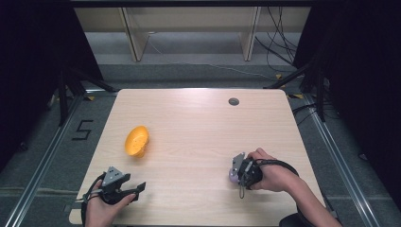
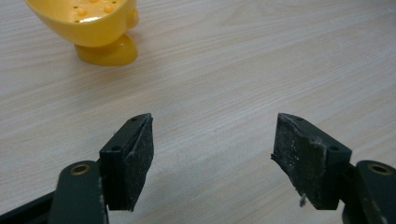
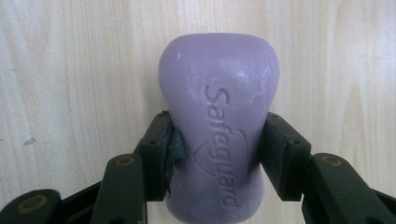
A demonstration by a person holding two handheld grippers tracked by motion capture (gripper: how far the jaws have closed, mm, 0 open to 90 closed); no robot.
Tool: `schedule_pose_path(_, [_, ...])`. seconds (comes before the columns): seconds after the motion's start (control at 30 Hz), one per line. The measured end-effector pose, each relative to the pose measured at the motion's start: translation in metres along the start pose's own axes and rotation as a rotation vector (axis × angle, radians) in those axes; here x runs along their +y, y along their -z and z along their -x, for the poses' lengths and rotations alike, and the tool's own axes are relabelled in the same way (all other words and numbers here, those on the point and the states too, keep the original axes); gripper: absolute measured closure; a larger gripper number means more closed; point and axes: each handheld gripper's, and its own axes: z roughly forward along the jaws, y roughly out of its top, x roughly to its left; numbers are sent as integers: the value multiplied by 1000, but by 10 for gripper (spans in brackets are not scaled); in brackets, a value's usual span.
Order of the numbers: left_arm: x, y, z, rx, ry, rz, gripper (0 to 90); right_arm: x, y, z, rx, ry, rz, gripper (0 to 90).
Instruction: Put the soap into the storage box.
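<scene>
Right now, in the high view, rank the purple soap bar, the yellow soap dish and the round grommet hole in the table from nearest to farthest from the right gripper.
1. Purple soap bar: clamped in the right gripper.
2. Grommet hole: straight beyond, near the far edge.
3. Yellow soap dish: across on the left side.

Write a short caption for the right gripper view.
Right gripper shut on a purple soap bar above the wooden table.
</scene>
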Motion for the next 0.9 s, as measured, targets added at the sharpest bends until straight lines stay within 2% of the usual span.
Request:
schedule_pose_path(0.03, [0, 0, 0, 2, -8, -7, 282, -1, 1, 1, -10, 14, -6, 505])
schedule_pose_path(0.1, [0, 0, 0, -1, 2, -9, 282, -2, 2, -1, -15, 4, 4, 505])
schedule_pose_path(0.13, [0, -1, 1, -5, 3, -6, 282, -4, 4, -3, -29, -20, -2, 505])
schedule_pose_path(0.17, [0, 0, 1, 0, -15, -5, 282, -5, 4, -5, -35, -33, 0, 505])
schedule_pose_path(0.2, [0, -1, 2, -6, 7, 1, 282, -5, 5, -7, -42, -57, -9, 505])
schedule_pose_path(0.23, [0, -1, 2, -6, 7, 1, 282, -5, 5, -7, -42, -57, -9, 505])
schedule_pose_path(0.27, [0, -1, 2, -7, 6, -2, 282, -5, 5, -7, -43, -26, 34, 506])
schedule_pose_path(0.37, [0, -1, 2, 0, -1, -2, 282, -6, 8, -10, -79, -42, 25, 506])
schedule_pose_path(0.4, [0, -1, 2, 0, -1, -2, 282, -6, 8, -9, -80, -24, 37, 506])
schedule_pose_path(0.43, [0, -1, 1, -5, -12, -1, 282, -5, 9, -12, -84, -50, 46, 506])
schedule_pose_path(0.47, [0, -1, 1, -5, -12, -1, 282, -5, 10, -10, -98, -13, 39, 506])
schedule_pose_path(0.5, [0, -1, 1, -6, -11, -1, 282, -5, 10, -11, -112, 3, 52, 506])
schedule_pose_path(0.57, [0, -1, 1, -5, -6, 5, 282, -5, 12, -14, -121, -23, 49, 506])
schedule_pose_path(0.6, [1, 0, 1, -3, -12, -4, 282, -4, 12, -14, -122, 1, 64, 506])
schedule_pose_path(0.63, [1, 0, 1, -3, -13, -2, 282, -4, 12, -16, -134, 2, 68, 506])
schedule_pose_path(0.67, [0, -1, 1, -8, 5, 0, 281, -4, 14, -18, -147, -24, 63, 506])
schedule_pose_path(0.7, [0, -1, 1, -8, 5, 0, 282, -4, 14, -18, -147, -24, 63, 506])
schedule_pose_path(0.8, [0, -1, 1, -2, 7, 4, 281, -3, 17, -23, -193, 6, 101, 506])
schedule_pose_path(0.83, [0, -1, 1, -2, 7, 4, 282, -3, 17, -23, -193, 6, 101, 506])
schedule_pose_path(0.87, [0, 0, 2, -3, 5, 5, 282, -2, 19, -27, -209, -7, 125, 506])
schedule_pose_path(0.9, [1, 1, 2, 5, 2, 3, 282, -2, 20, -27, -228, 20, 118, 506])
